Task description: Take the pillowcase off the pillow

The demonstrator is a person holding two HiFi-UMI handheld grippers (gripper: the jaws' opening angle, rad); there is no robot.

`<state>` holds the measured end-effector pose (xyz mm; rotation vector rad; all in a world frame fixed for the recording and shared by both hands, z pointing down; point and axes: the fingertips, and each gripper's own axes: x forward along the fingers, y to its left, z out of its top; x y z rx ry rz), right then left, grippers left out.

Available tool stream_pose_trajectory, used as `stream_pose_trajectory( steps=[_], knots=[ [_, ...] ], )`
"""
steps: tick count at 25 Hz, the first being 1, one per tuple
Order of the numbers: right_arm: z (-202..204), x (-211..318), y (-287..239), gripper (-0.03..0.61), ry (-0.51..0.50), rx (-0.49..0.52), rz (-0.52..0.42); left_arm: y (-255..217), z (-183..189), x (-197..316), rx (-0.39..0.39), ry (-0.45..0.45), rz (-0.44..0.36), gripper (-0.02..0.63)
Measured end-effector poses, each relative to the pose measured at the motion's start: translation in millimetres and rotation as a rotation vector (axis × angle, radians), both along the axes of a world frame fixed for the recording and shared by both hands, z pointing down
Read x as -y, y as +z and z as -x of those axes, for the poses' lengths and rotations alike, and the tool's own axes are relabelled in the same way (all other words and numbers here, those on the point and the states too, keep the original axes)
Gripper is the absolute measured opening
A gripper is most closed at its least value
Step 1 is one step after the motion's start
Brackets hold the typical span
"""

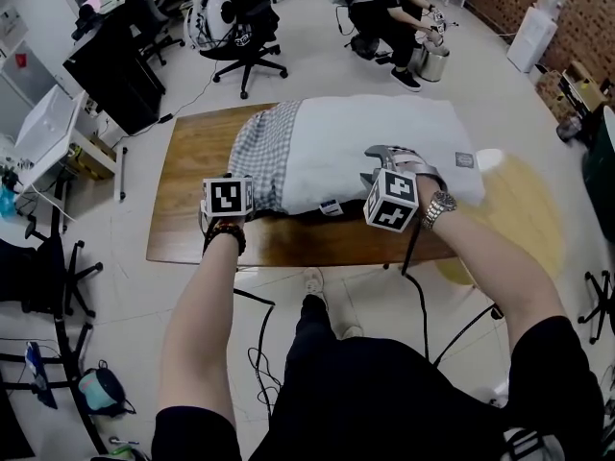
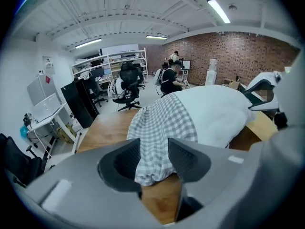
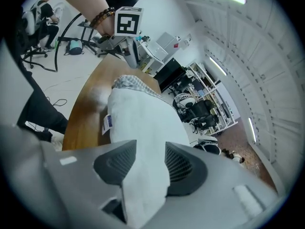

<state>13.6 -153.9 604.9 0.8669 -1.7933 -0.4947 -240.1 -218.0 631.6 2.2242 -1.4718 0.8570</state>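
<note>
**Checked Case Bunched at Pillow's Left End, Both Claws Apart**

On the wooden table [image 1: 187, 176], the checked pillowcase [image 1: 261, 157] sat gathered over the left end of the white pillow [image 1: 384, 147]. The rest of the pillow lay bare across the tabletop. The left gripper [image 2: 152, 157] pointed at the case's near corner. Its jaws stood apart, and a fold of the checked cloth lay in the gap between them without being pinched (the fold's edge rested on the wood). A small label [image 1: 330, 207] stuck out of the pillow's near side, between the two grippers. Further right, the right gripper [image 3: 147, 162] sat at the pillow's near edge. Its jaws were likewise apart, with white fabric rising between them unclamped.
</note>
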Motion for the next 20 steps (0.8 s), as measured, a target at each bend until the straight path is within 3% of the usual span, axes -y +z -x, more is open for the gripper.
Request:
stream_pose_trajectory(
  steps=[12,20],
  knots=[
    [15.6,51.9,-22.3,0.212,0.040,0.070,0.041,-8.6,-5.6,50.4,0.011,0.100,-0.004,0.240],
    [33.2,135.5,-36.2,0.245,0.067,0.129,0.143,1.7,-4.0,130.2,0.033,0.182,0.089,0.305]
  ],
)
